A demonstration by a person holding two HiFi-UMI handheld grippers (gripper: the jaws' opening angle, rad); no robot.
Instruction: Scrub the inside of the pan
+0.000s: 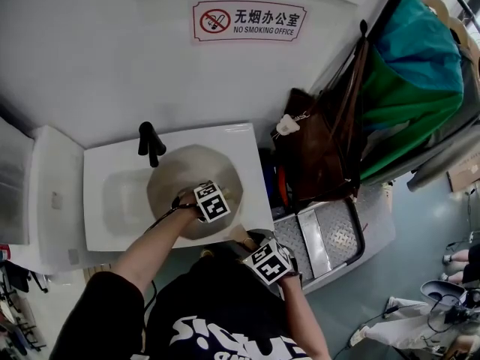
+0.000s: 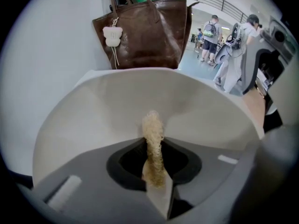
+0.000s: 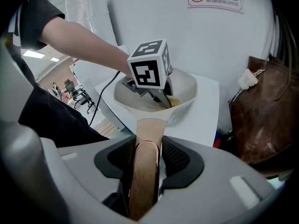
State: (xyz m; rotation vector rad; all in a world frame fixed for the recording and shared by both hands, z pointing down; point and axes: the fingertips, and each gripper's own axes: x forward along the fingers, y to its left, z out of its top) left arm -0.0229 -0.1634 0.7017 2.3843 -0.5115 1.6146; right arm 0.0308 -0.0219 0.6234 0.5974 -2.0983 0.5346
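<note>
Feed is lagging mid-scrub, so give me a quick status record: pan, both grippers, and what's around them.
pan: over the white sink
left gripper: shut on scrub pad, pad inside the pan
right gripper: shut on pan handle
faucet: black, behind the pan
bag: brown, right of the sink

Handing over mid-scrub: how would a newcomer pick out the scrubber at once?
Below the no-smoking sign is a white sink, with the pale pan over it. Inside the pan, the scrubber is the tan, fibrous strip pinched in the jaws of the left gripper, the only rough thing against smooth walls.
</note>
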